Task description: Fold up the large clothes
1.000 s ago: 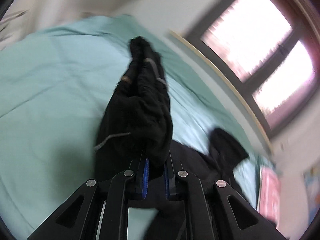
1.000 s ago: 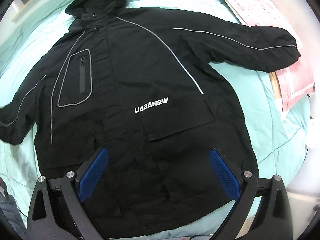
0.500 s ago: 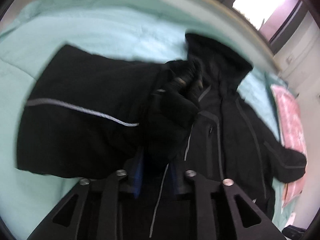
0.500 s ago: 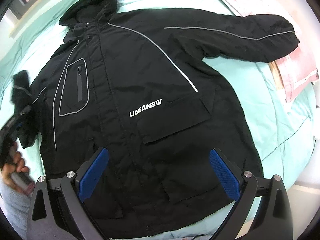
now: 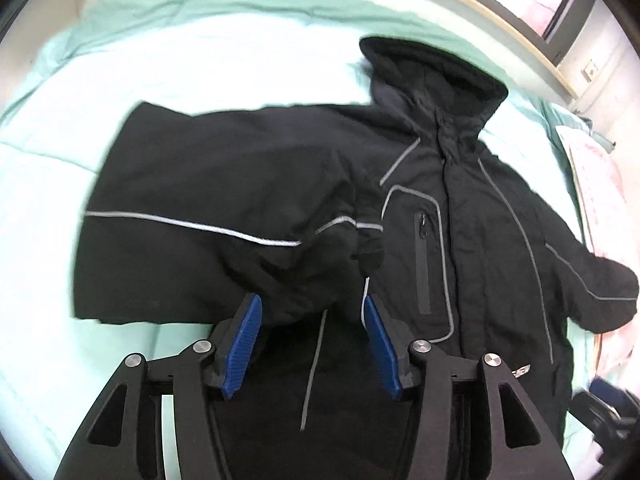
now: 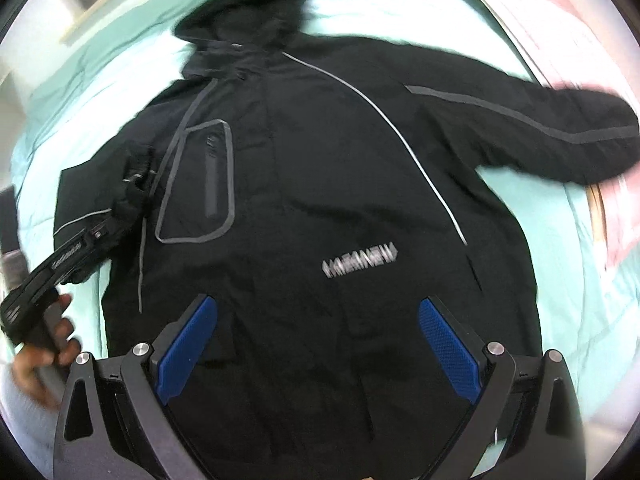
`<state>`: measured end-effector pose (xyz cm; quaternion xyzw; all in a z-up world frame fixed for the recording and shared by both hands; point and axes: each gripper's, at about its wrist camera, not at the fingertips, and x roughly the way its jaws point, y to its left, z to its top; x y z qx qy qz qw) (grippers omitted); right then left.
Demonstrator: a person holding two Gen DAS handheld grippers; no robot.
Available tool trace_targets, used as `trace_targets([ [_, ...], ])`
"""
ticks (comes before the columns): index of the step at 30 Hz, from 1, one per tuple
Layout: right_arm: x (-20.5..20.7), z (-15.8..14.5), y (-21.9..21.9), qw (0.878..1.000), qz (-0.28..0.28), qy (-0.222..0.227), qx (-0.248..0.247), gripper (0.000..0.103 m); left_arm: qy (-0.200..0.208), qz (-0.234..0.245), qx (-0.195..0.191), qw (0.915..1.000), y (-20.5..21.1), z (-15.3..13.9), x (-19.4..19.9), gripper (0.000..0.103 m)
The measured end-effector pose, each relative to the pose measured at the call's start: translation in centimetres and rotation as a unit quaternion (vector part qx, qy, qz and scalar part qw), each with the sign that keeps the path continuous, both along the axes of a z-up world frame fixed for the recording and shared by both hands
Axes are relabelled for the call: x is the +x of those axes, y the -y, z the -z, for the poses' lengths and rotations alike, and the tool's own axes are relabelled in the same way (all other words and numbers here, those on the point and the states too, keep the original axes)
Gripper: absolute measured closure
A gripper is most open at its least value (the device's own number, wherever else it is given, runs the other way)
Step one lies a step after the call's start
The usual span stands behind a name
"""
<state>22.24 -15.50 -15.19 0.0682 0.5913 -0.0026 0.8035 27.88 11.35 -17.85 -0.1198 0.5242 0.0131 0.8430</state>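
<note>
A large black hooded jacket [image 6: 320, 184] with grey piping lies front-up on a mint green bed [image 5: 200, 48]; it also shows in the left wrist view [image 5: 472, 232]. Its one sleeve [image 5: 224, 216] is folded in toward the chest, the cuff [image 5: 370, 252] lying just ahead of my left gripper [image 5: 310, 320], which is open with nothing between the blue pads. The other sleeve [image 6: 540, 128] stretches out to the right. My right gripper [image 6: 316, 336] is open and empty above the jacket's lower front. The left gripper also appears in the right wrist view [image 6: 80, 248].
A pink patterned pillow or cloth [image 6: 560, 20] lies at the bed's right side under the outstretched cuff. A window and wooden sill [image 5: 520, 32] run behind the bed. A hand [image 6: 48, 344] holds the left gripper's handle at the left.
My left gripper carried the sleeve cuff in over the jacket and opened, letting the sleeve drop folded. My right gripper stayed open and shifted a little over the jacket.
</note>
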Motion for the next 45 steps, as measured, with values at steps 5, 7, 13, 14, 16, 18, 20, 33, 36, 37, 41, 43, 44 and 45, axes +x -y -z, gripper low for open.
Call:
trace_targets([
  [5,3.4,-0.1,-2.6,0.993,-0.075,0.054,0.077,0.001,-0.007,-0.023,0.005,0.9997,-2.0,-2.1,-1.7,0.044],
  [7,5.2,0.4,-4.1,0.984,-0.112,0.070,0.120,0.001,-0.006,-0.037,0.014,0.9992,-3.0,-2.6,-2.2,0.044],
  [13,10.8,4.3,-8.3,0.970,-0.161,0.069,0.167,0.001,-0.006,-0.053,0.042,0.9977,-4.8,-2.6,-3.3,0.044],
  [14,11.8,4.9,-8.7,0.972,-0.153,0.066,0.165,0.001,-0.007,-0.054,0.045,0.9975,-5.0,-2.6,-3.4,0.044],
  [16,14.0,6.3,-9.5,0.970,-0.142,0.044,0.190,0.001,-0.012,-0.060,0.042,0.9972,-5.5,-2.5,-3.7,0.044],
  [18,15.9,7.7,-10.5,0.971,-0.125,0.021,0.201,0.001,-0.016,-0.064,0.039,0.9970,-5.8,-2.2,-3.9,0.044],
  [20,17.3,8.7,-11.4,0.972,-0.120,0.012,0.204,0.003,-0.021,-0.068,0.039,0.9967,-6.2,-1.9,-4.0,0.044],
  [33,19.0,12.3,-17.4,0.966,-0.187,-0.050,0.169,0.063,-0.039,-0.081,0.040,0.9951,-8.0,-0.3,-3.5,0.044],
  [36,18.3,11.5,-17.3,0.966,-0.188,-0.041,0.174,0.073,-0.044,-0.080,0.039,0.9951,-8.0,-0.1,-3.5,0.044],
  [37,18.2,11.2,-17.0,0.964,-0.185,-0.038,0.185,0.076,-0.044,-0.079,0.038,0.9951,-8.0,0.0,-3.5,0.044],
  [41,17.1,9.5,-15.4,0.970,-0.143,0.017,0.198,0.079,-0.046,-0.078,0.039,0.9951,-8.1,-0.1,-3.5,0.044],
  [43,16.7,8.6,-14.7,0.970,-0.148,0.028,0.193,0.080,-0.046,-0.078,0.039,0.9951,-8.2,-0.2,-3.6,0.044],
  [44,16.1,8.2,-14.1,0.970,-0.151,0.031,0.189,0.080,-0.045,-0.077,0.041,0.9951,-8.2,-0.2,-3.6,0.044],
  [45,15.8,7.6,-13.5,0.970,-0.153,0.037,0.183,0.081,-0.045,-0.077,0.043,0.9951,-8.2,-0.3,-3.7,0.044],
])
